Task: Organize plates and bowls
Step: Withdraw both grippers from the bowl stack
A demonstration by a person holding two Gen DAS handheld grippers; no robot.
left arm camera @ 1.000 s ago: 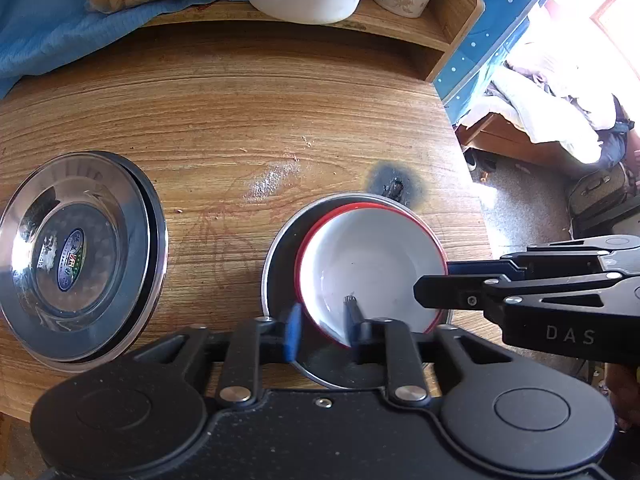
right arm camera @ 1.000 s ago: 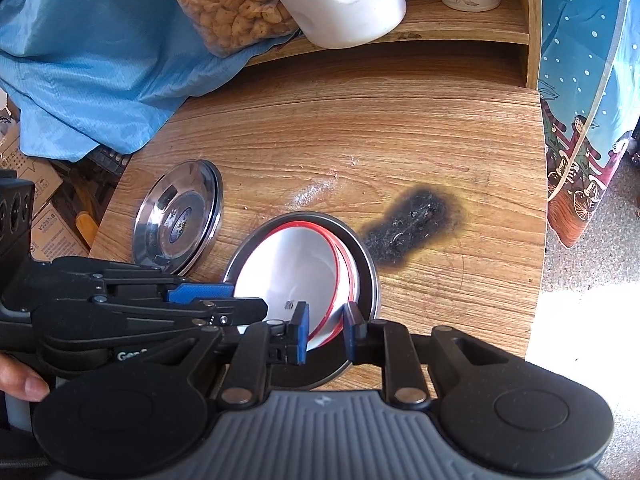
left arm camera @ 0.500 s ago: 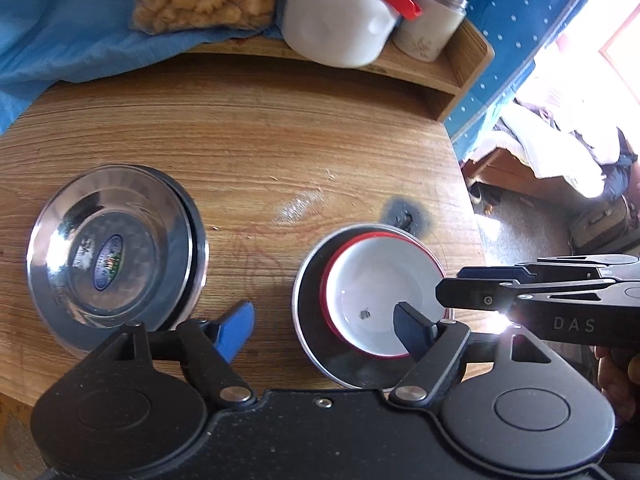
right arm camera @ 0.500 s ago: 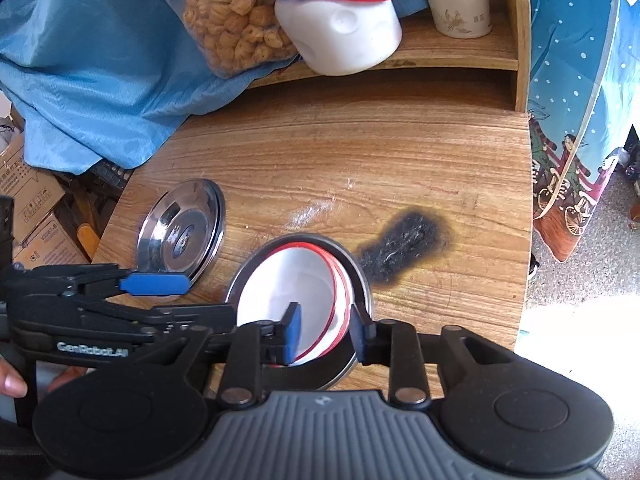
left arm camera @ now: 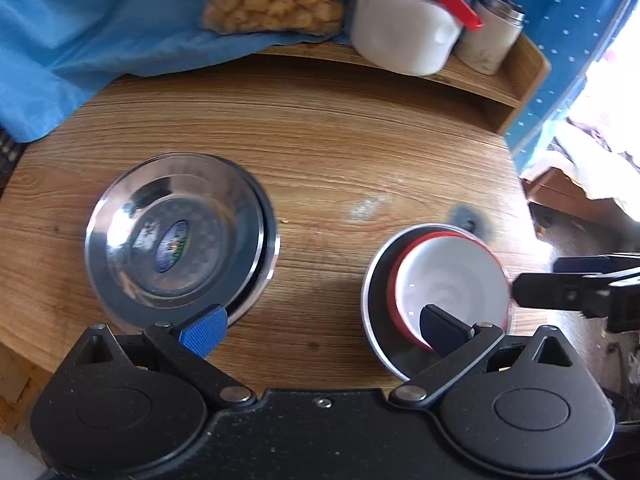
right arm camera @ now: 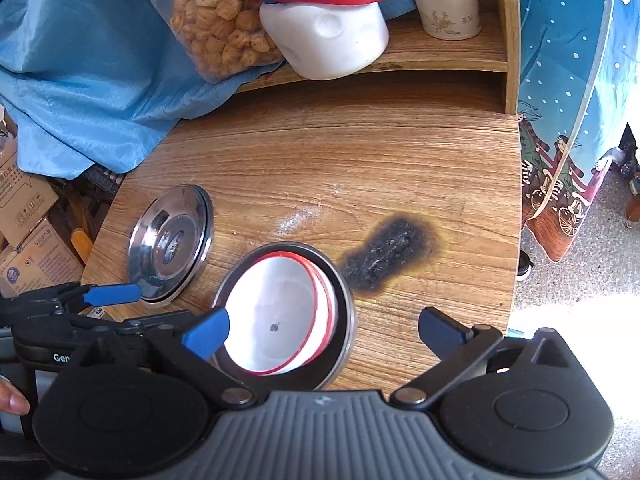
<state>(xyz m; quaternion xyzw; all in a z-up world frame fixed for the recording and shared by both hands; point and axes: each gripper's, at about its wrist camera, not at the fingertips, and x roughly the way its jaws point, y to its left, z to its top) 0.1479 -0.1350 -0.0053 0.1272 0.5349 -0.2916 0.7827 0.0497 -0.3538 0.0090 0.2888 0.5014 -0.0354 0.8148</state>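
Left gripper [left arm camera: 320, 332]: jaws have just been opening, now spread wide, nothing between them.
Right gripper [right arm camera: 322, 330]: jaws likewise just opened, released, empty.
White red-rimmed enamel bowl [right arm camera: 276, 312]: nested in a round steel plate [right arm camera: 344, 292] at the wooden counter's [right arm camera: 360, 168] near edge.
Stacked shiny steel plates [left arm camera: 176, 236]: near-left corner.
Progress: 2 tidy stacks; little seems left.
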